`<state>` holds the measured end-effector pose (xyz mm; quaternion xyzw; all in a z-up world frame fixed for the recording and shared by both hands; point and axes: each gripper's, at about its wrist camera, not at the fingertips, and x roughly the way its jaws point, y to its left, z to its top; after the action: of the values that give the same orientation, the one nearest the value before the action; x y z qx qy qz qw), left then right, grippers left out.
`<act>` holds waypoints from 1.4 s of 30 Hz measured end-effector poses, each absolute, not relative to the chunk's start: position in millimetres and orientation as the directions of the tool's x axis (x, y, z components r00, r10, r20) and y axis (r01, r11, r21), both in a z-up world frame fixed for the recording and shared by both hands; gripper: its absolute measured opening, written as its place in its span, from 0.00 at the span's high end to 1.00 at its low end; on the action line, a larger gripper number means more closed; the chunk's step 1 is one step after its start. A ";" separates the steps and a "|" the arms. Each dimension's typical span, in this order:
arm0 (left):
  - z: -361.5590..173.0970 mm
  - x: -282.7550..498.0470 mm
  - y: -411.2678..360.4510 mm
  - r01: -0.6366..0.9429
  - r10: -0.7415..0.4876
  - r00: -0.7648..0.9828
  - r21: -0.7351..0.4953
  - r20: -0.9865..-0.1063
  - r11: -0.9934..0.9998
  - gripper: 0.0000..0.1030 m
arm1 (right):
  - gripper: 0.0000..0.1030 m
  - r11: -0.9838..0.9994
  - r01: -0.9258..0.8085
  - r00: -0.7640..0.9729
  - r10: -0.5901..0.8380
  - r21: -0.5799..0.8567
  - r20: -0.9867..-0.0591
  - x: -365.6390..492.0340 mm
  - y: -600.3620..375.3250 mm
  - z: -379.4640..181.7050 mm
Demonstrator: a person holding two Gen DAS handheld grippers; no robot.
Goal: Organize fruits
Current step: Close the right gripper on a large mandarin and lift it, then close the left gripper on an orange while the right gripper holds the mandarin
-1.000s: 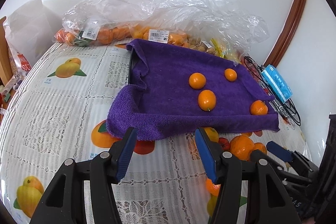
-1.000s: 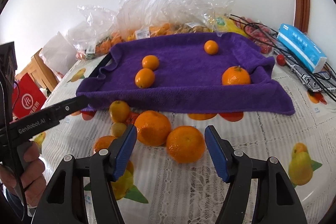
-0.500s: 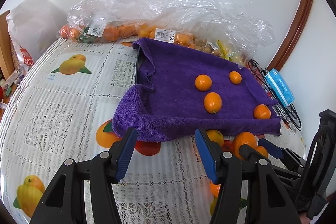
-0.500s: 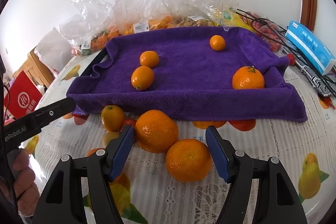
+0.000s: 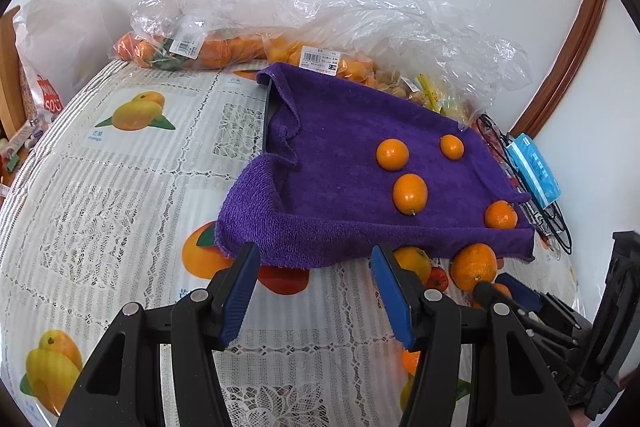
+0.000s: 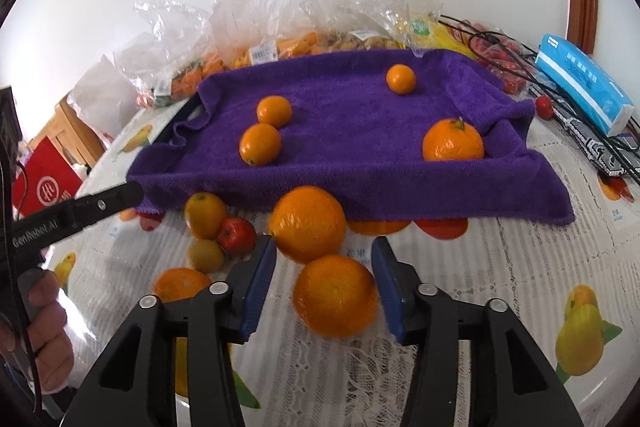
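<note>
Just in front of purple terry towel (image 6: 360, 155) draped over a tray, on fruit-print lace tablecloth (image 5: 100, 211): right gripper (image 6: 324, 283) w/ blue pads, jaws just been closing around a large round orange (image 6: 336, 295), pads either side, gap still showing, not yet clenched. Second large orange (image 6: 308, 223) touching it, closer to towel's hem. Left gripper (image 5: 312, 291) over bare cloth near towel's front-left corner, jaws apart, grasping nothing. On towel: four small oranges, incl. stemmed one (image 6: 453, 141) near right fold. Behind towel: clear plastic bags (image 5: 360, 7) of fruit.
</note>
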<state>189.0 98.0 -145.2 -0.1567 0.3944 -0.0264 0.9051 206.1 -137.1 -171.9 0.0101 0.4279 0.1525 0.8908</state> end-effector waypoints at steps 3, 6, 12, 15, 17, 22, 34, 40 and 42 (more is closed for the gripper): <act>-145.9 189.4 96.5 -0.074 -0.169 0.686 -0.299 -0.707 0.951 0.46 | 0.49 0.958 -0.242 0.570 0.269 0.154 -0.777 205.6 -141.1 -183.1; -146.4 189.7 95.8 -0.073 -0.167 0.686 -0.296 -0.709 0.952 0.46 | 0.59 0.954 -0.238 0.586 0.290 0.181 -0.757 203.7 -146.3 -179.2; -146.4 189.4 96.7 -0.073 -0.171 0.687 -0.301 -0.707 0.951 0.46 | 0.59 0.956 -0.235 0.590 0.284 0.176 -0.756 202.6 -146.9 -179.6; -147.4 189.9 95.6 -0.075 -0.168 0.684 -0.298 -0.710 0.952 0.46 | 0.59 0.958 -0.229 0.594 0.277 0.172 -0.755 202.1 -149.5 -178.7; -148.0 190.6 94.8 -0.073 -0.171 0.680 -0.298 -0.713 0.952 0.46 | 0.58 0.958 -0.228 0.590 0.278 0.174 -0.758 202.4 -152.5 -178.5; -148.2 190.5 92.4 -0.067 -0.168 0.681 -0.290 -0.712 0.955 0.46 | 0.58 0.955 -0.245 0.566 0.280 0.167 -0.775 203.0 -151.2 -181.6; -149.3 188.3 80.3 0.011 -0.235 0.672 -0.308 -0.702 0.951 0.46 | 0.59 0.976 -0.210 0.629 0.186 0.065 -0.755 184.0 -173.5 -177.2; -150.0 179.1 54.9 0.137 -0.361 0.628 -0.359 -0.689 0.923 0.46 | 0.59 0.975 -0.143 0.607 0.224 0.172 -0.763 185.5 -204.7 -183.9; -153.0 173.9 45.7 0.165 -0.391 0.610 -0.372 -0.689 0.913 0.46 | 0.59 0.973 -0.140 0.608 0.229 0.182 -0.760 185.2 -207.0 -184.0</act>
<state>173.9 45.7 -153.0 -0.1369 0.4125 -0.1570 0.8868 185.2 -207.0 -184.0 0.0520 0.4307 0.1031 0.8951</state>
